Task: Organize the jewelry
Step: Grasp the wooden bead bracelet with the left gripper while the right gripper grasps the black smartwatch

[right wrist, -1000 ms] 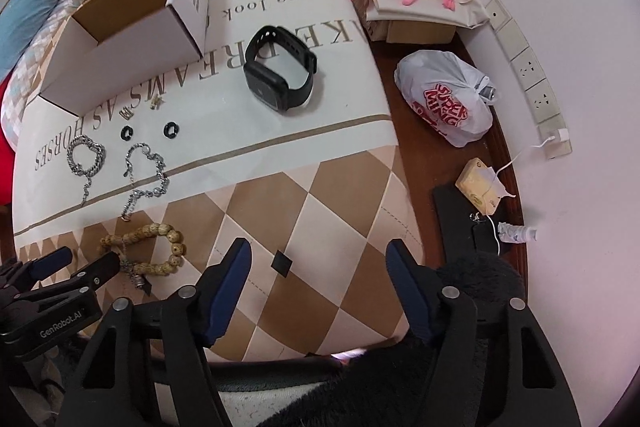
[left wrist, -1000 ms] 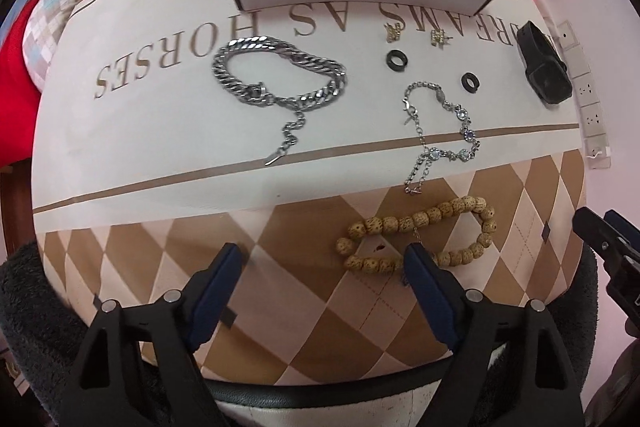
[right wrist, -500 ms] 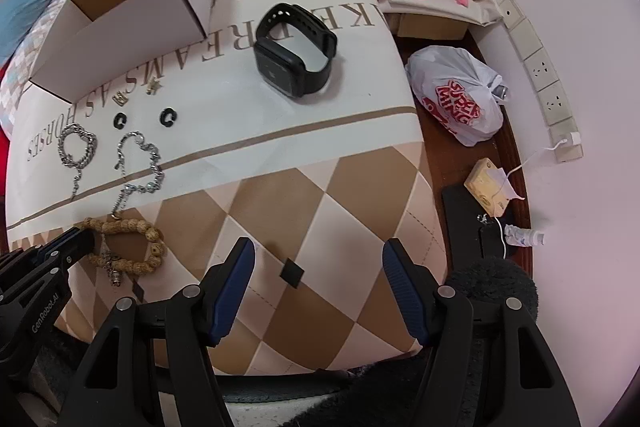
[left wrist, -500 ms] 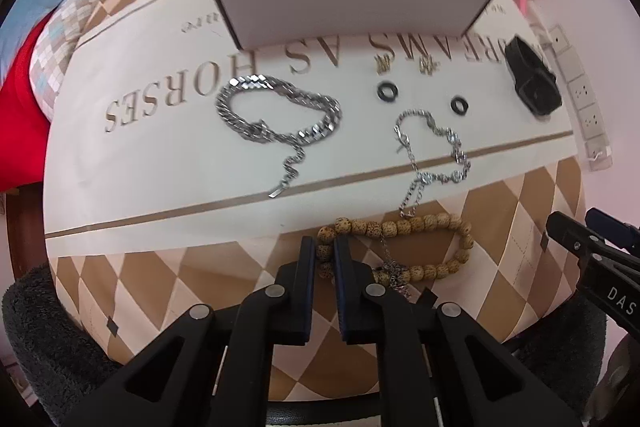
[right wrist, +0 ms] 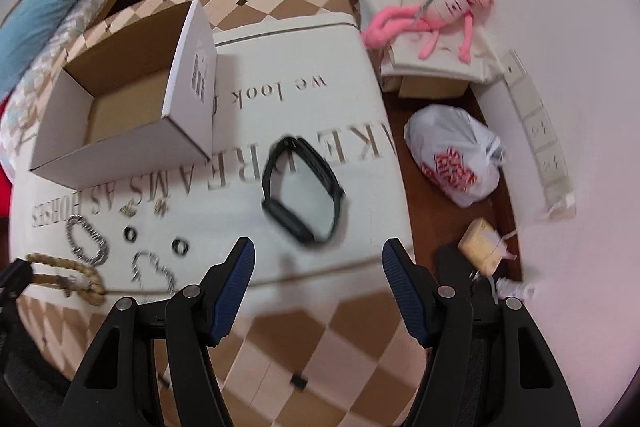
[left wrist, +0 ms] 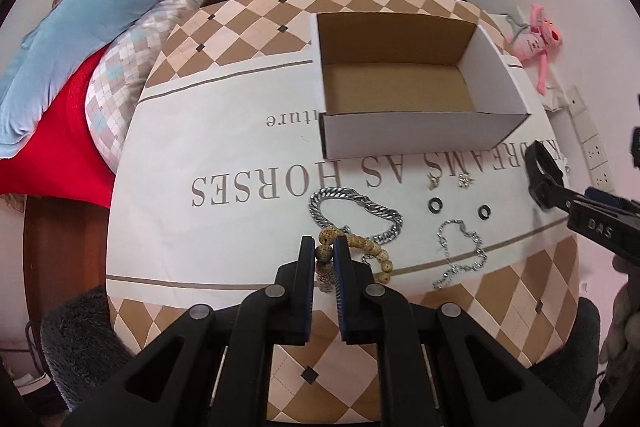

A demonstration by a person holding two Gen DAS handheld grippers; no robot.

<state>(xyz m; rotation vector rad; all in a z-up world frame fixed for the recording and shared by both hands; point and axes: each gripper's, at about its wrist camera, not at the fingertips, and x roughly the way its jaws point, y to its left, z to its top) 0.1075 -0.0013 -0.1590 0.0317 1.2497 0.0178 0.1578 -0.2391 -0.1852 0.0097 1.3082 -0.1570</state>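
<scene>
Cardboard box [left wrist: 420, 131], open and empty, beyond the left gripper [left wrist: 324, 259], pinched on one bead of the wooden bead bracelet [left wrist: 360, 251], its loop dangling: a slip could drop it onto the steel curb-chain bracelet [left wrist: 352, 213]. Right gripper [right wrist: 320, 267] spread, empty, near the black smartwatch [right wrist: 304, 195].

We see a shiny silver metal chain bracelet [left wrist: 354, 215], rough tan wooden beads [left wrist: 362, 247], and a matt white cardboard box [left wrist: 420, 139].

Black watch [right wrist: 303, 193] motion-blurred (right view); earrings [right wrist: 129, 210] indistinct
</scene>
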